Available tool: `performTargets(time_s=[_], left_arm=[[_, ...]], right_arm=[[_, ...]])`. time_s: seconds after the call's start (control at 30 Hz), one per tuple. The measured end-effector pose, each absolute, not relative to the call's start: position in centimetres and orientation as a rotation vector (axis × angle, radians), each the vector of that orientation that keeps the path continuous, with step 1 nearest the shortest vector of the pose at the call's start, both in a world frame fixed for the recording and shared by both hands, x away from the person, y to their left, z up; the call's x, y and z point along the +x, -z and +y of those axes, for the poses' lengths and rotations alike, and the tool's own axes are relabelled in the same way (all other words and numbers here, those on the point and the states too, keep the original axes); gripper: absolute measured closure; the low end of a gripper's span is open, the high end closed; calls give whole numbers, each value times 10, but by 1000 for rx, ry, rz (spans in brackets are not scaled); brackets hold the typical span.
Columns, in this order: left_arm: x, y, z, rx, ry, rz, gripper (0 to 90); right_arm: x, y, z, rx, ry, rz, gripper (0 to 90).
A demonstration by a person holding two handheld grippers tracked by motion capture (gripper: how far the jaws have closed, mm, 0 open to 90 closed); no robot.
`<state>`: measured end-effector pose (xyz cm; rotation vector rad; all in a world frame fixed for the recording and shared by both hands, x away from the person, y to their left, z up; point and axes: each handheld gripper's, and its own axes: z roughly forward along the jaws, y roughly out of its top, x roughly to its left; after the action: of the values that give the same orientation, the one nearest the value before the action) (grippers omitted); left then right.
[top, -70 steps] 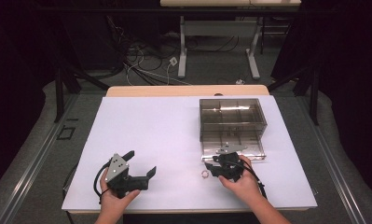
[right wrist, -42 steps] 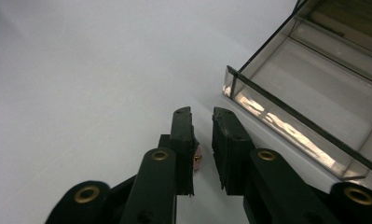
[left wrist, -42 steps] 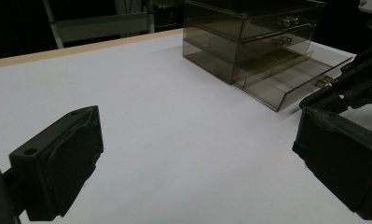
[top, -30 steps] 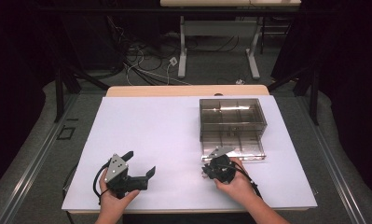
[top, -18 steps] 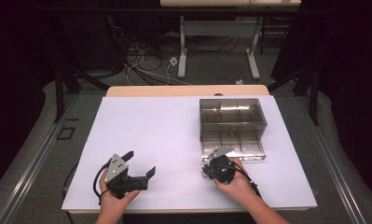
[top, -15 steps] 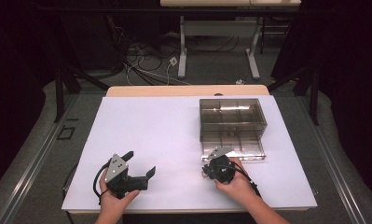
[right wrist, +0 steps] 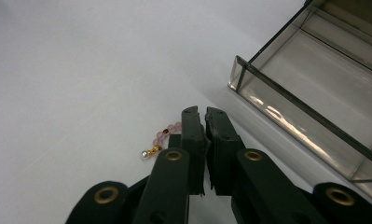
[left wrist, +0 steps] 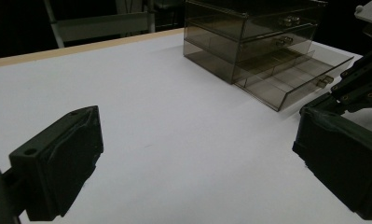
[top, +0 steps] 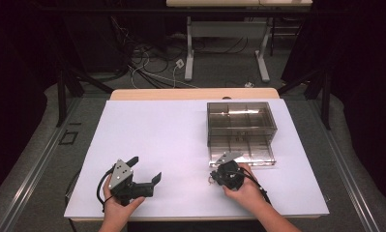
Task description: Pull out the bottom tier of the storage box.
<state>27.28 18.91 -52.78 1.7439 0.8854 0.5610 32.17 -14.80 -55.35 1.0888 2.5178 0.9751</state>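
Right gripper view, lower centre: the right gripper [right wrist: 204, 116] has its two black jaws drawn together, with a strand of pink beads with a gold clasp and a small white pearl [right wrist: 161, 141] trailing out at their left onto the white table surface [right wrist: 81, 70]; whether the pads actually pinch the strand cannot be told. The smoky transparent plastic drawer cabinet [top: 240, 126] occupies the upper right, its bottom drawer pulled out. In the high view, lower left, the left gripper [top: 144, 170] rests with jaws wide apart, nothing between them.

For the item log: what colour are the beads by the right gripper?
Pale pink beads, gold-and-pearl end; right gripper view.
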Motion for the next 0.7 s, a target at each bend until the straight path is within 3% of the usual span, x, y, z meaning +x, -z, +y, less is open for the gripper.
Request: performTargets(time_s=[0.7], left_arm=[[273, 528, 189, 1746, -562, 882, 14]], right_arm=[[317, 542, -151, 1088, -1027, 2493, 867]])
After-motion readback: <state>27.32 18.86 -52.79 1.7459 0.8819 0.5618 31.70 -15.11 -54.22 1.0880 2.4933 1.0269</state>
